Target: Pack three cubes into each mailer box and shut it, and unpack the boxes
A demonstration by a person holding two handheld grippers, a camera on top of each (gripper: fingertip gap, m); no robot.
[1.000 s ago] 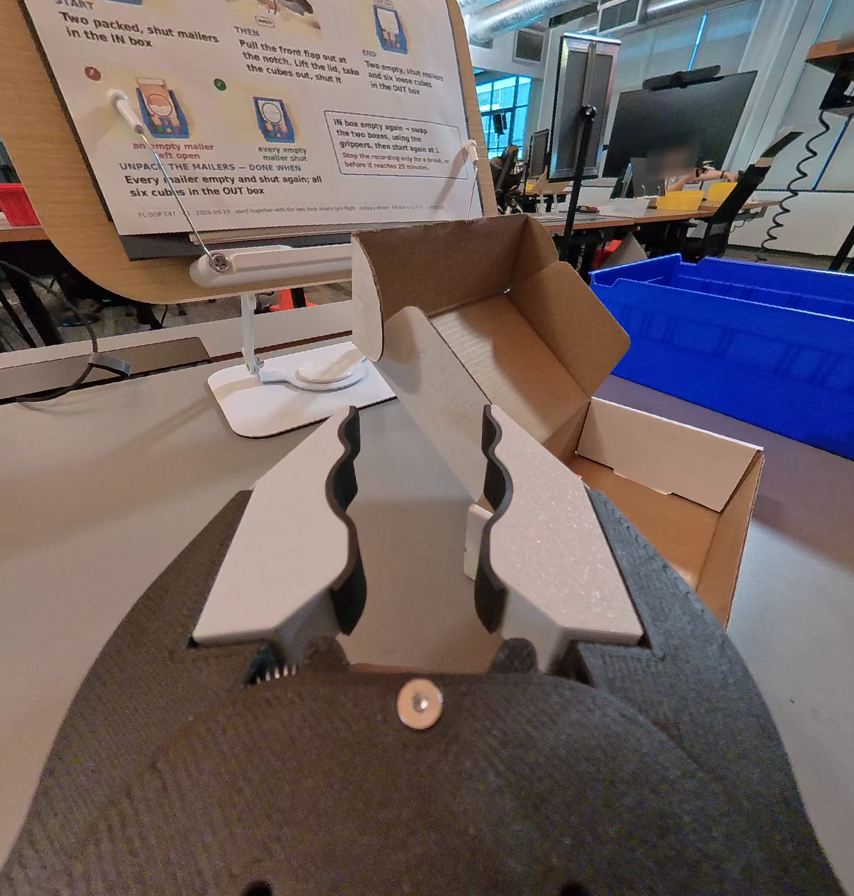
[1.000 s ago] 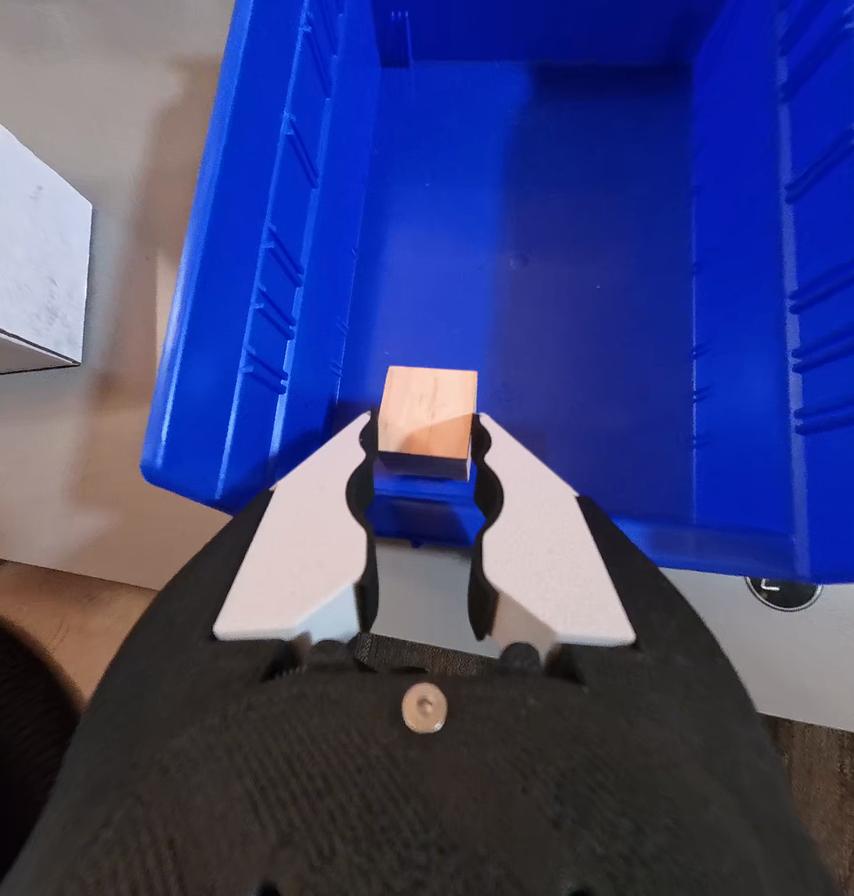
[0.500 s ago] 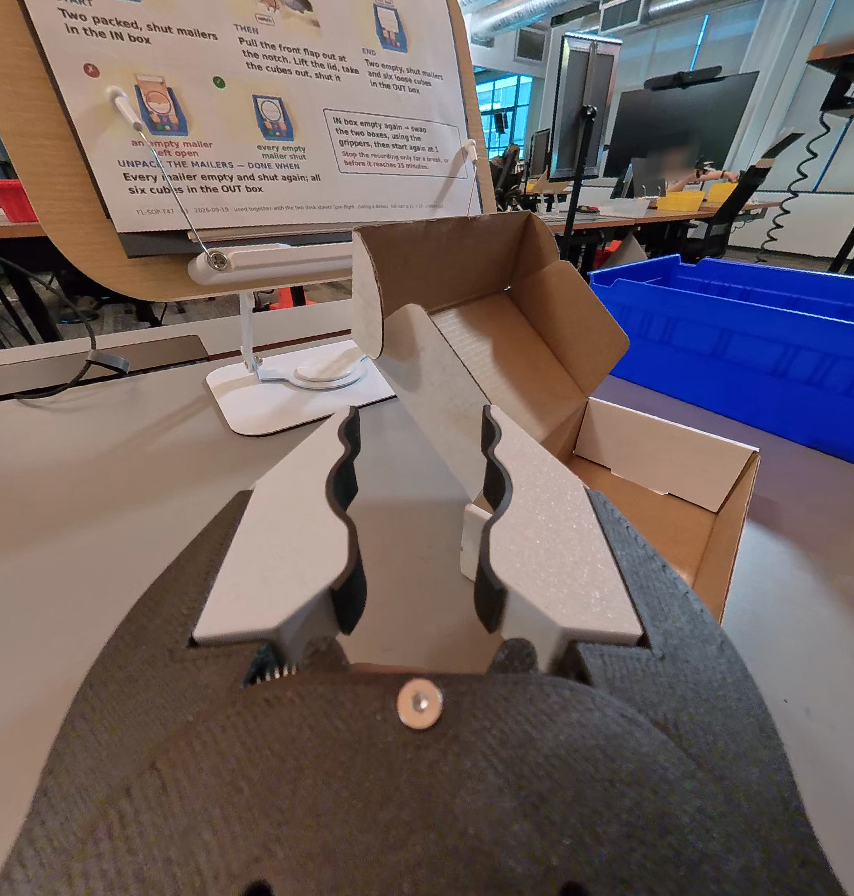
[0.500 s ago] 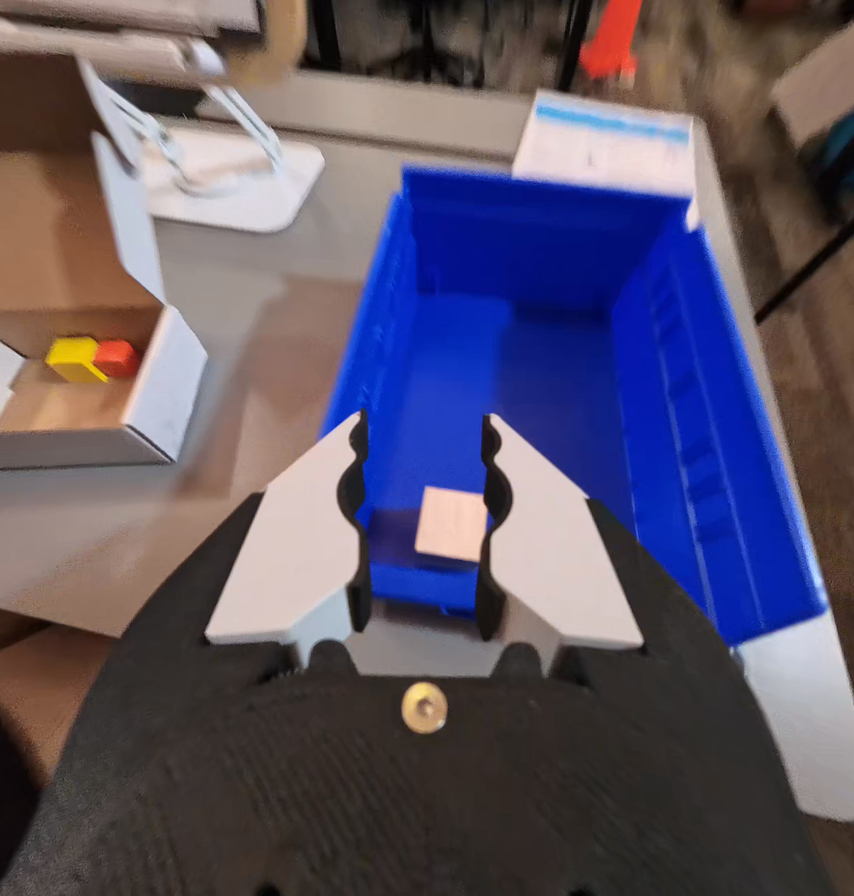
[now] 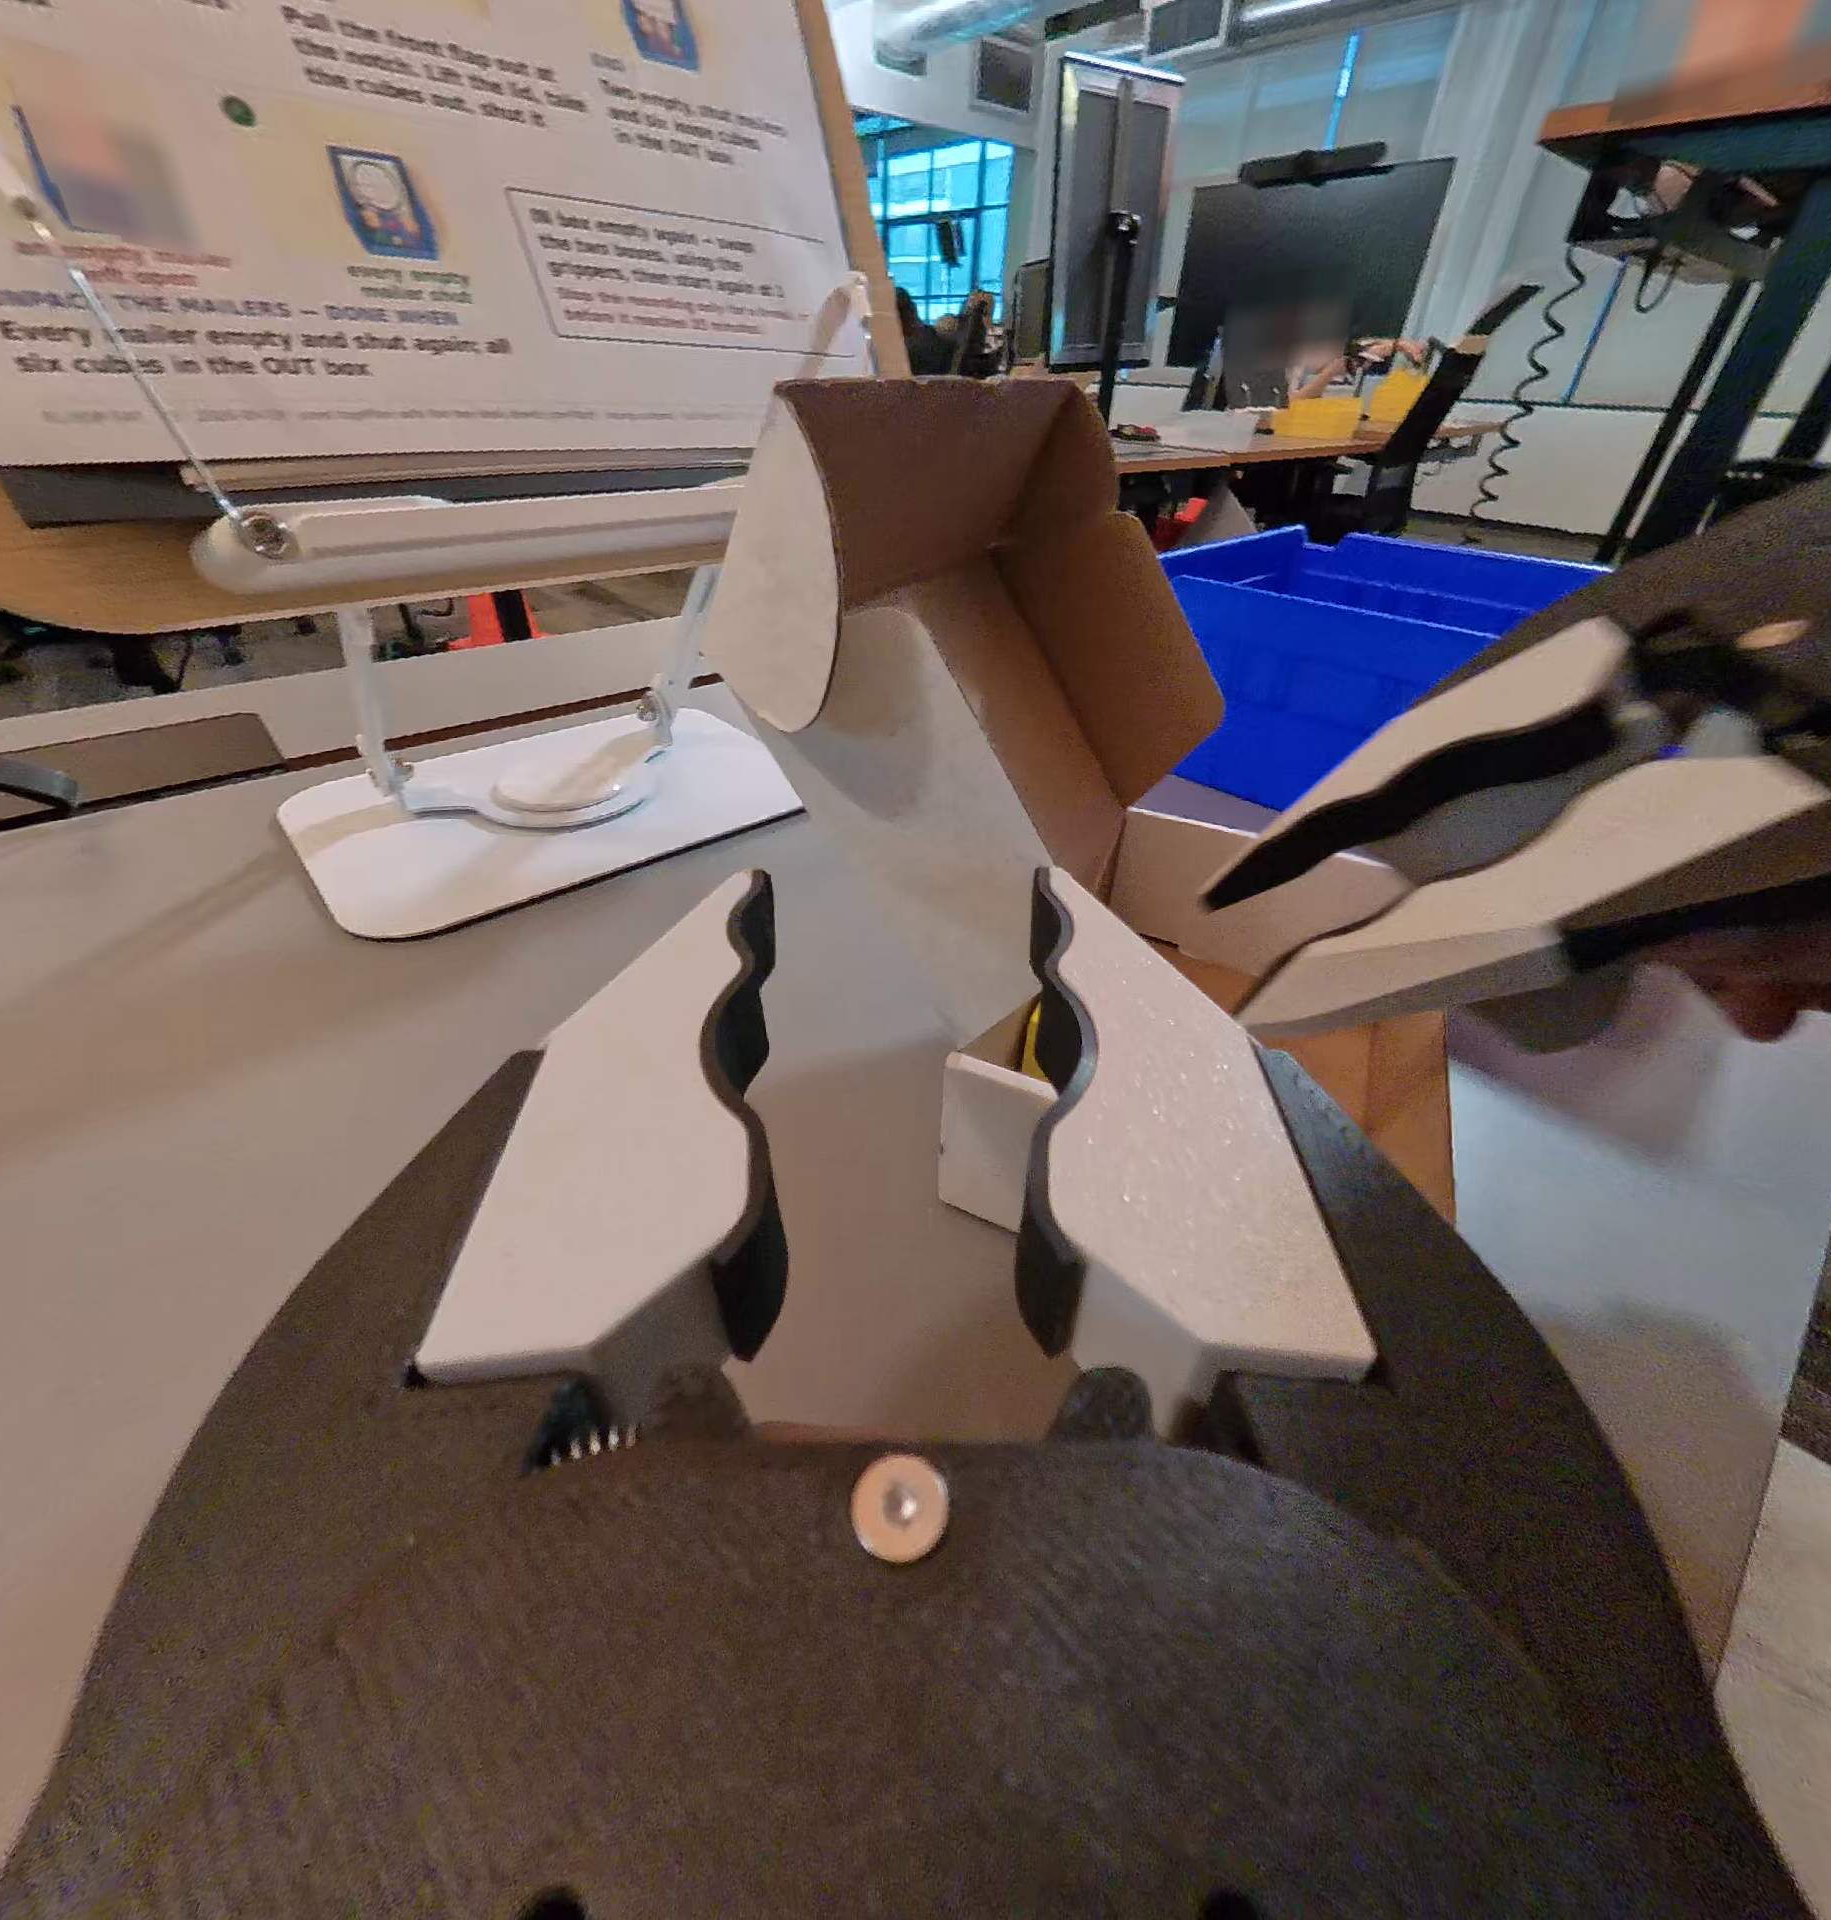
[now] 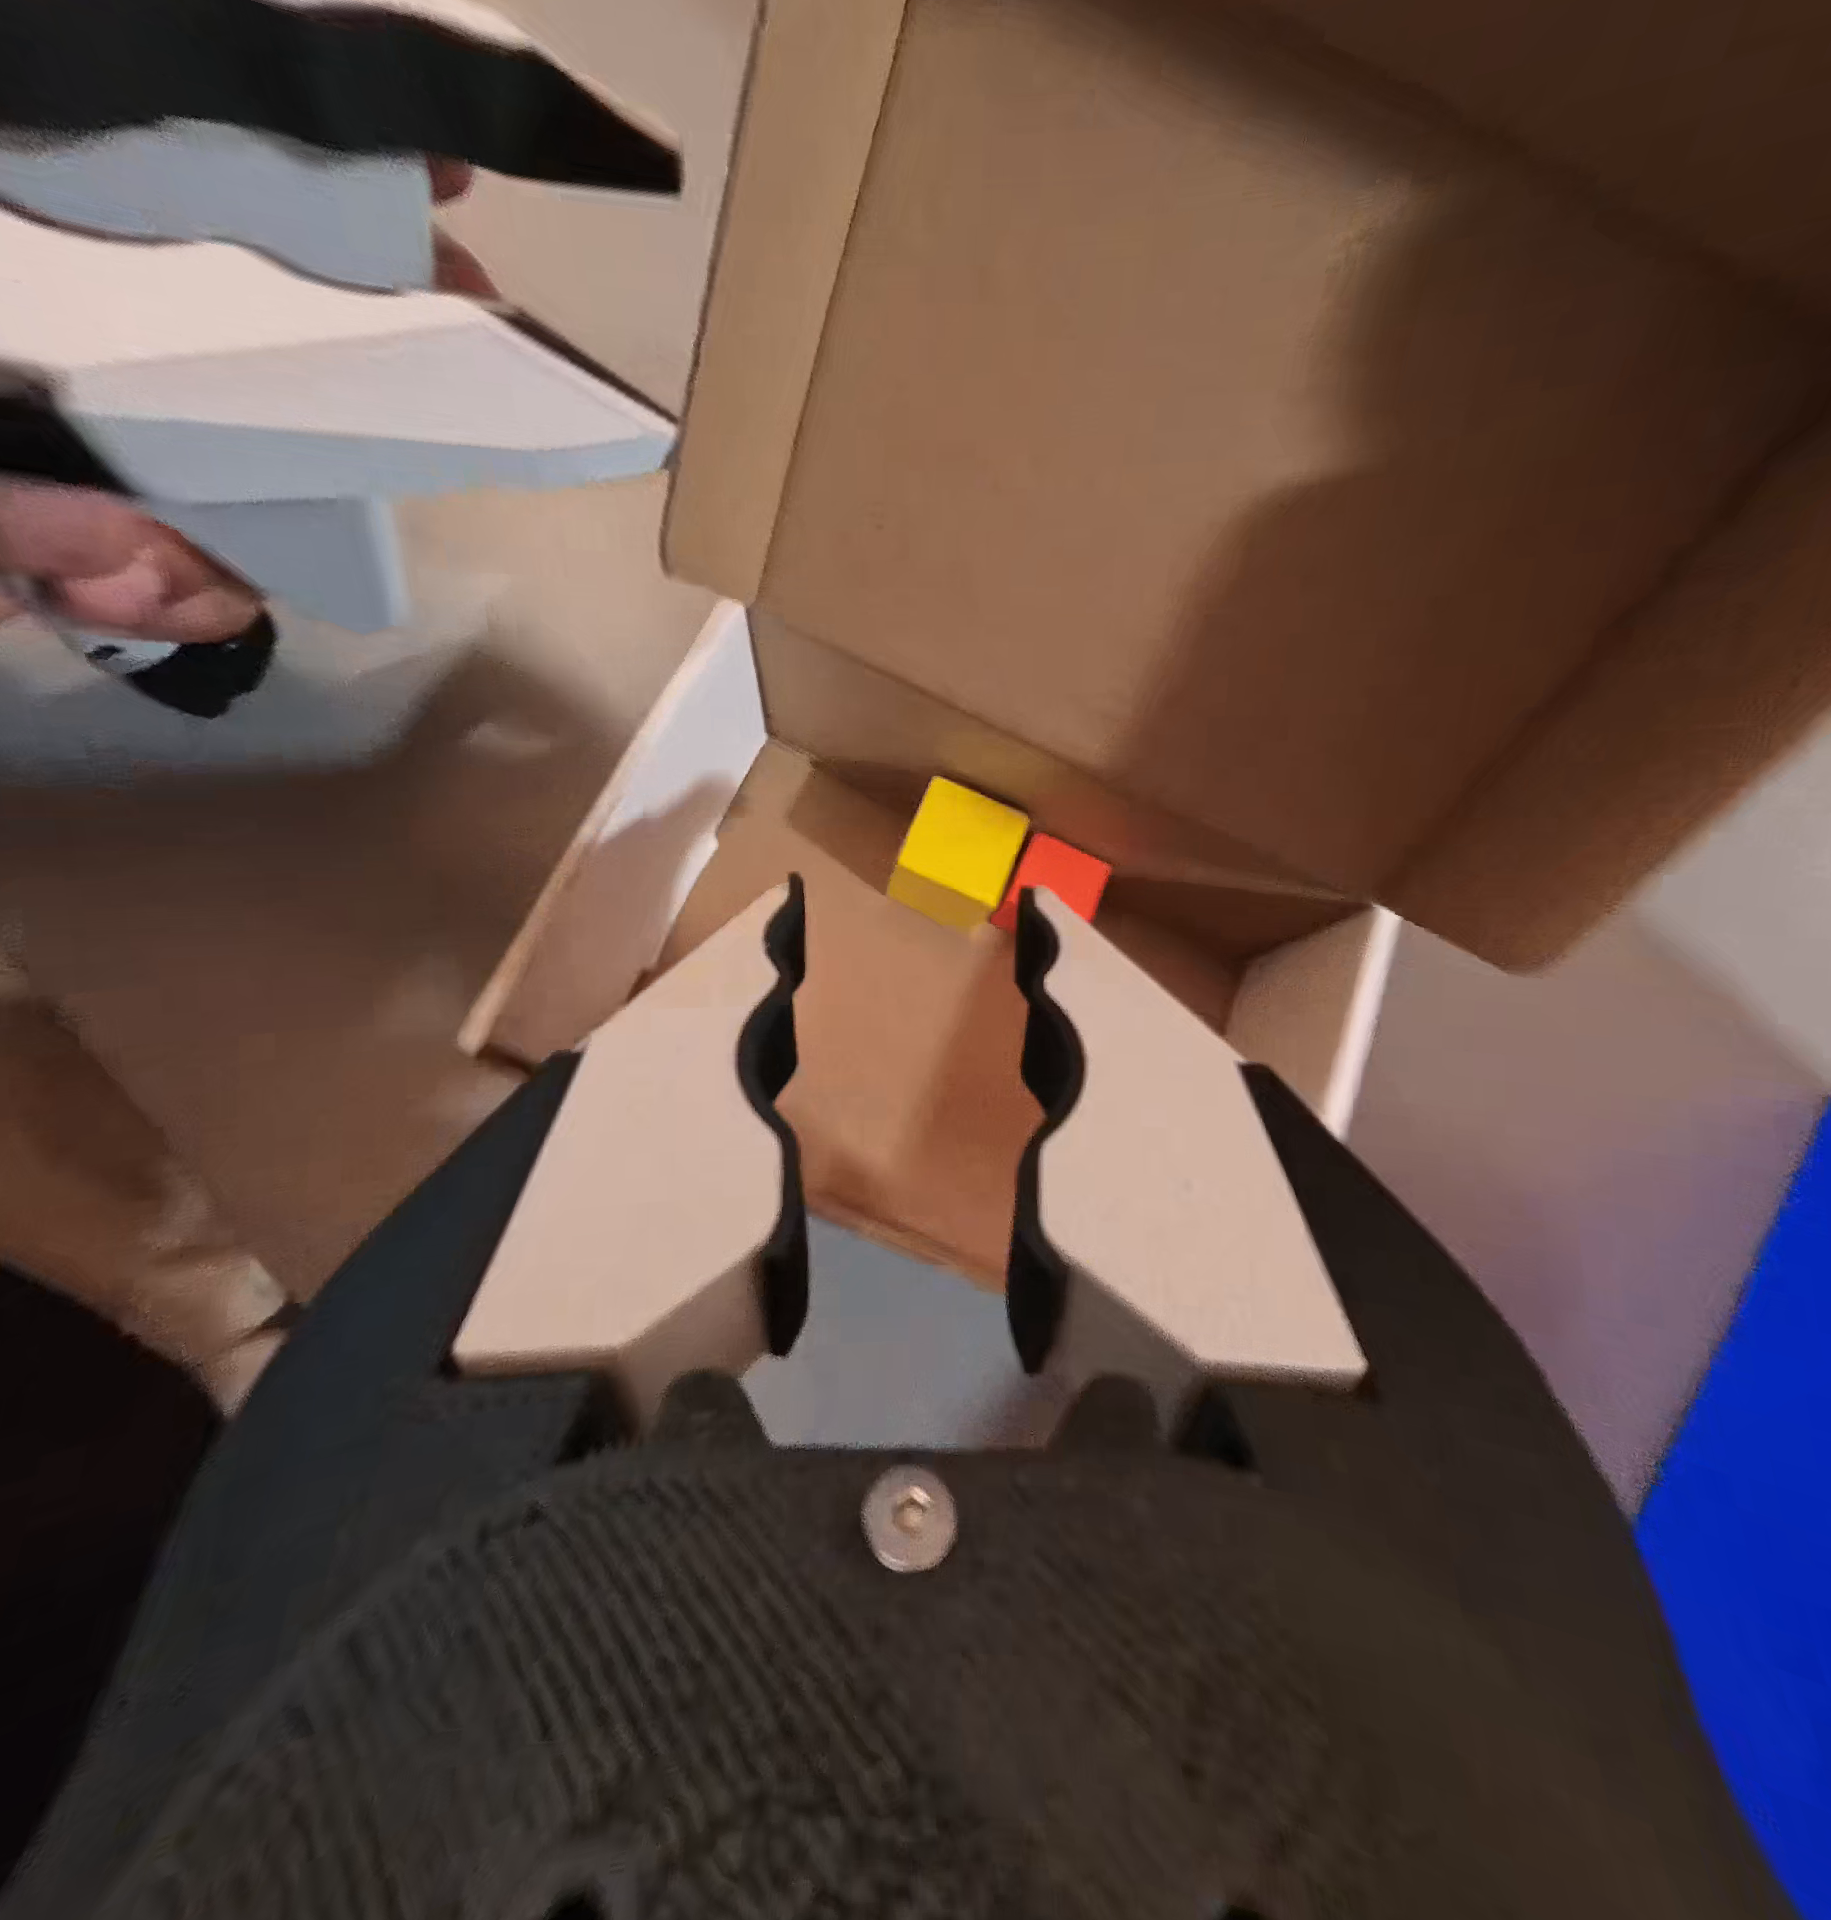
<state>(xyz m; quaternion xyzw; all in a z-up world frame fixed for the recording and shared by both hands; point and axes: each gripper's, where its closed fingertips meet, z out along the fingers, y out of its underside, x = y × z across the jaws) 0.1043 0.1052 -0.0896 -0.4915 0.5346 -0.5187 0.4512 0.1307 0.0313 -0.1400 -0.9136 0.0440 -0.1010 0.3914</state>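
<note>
An open cardboard mailer box stands on the grey table, its lid raised; it also shows in the right wrist view. A yellow cube and a red cube lie side by side on its floor at the back wall. My right gripper is open and empty, over the box's front part, fingertips just short of the cubes. It enters the left wrist view from the right above the box. My left gripper is open and empty at the box's left corner. A sliver of yellow shows there.
A blue bin sits right of the mailer; its edge shows in the right wrist view. An instruction sheet on a white stand stands behind the box on the left. A hand holds the left gripper.
My right gripper let go of the wooden cube into the blue bin, then swung left to the open mailer. My left gripper has barely moved.
</note>
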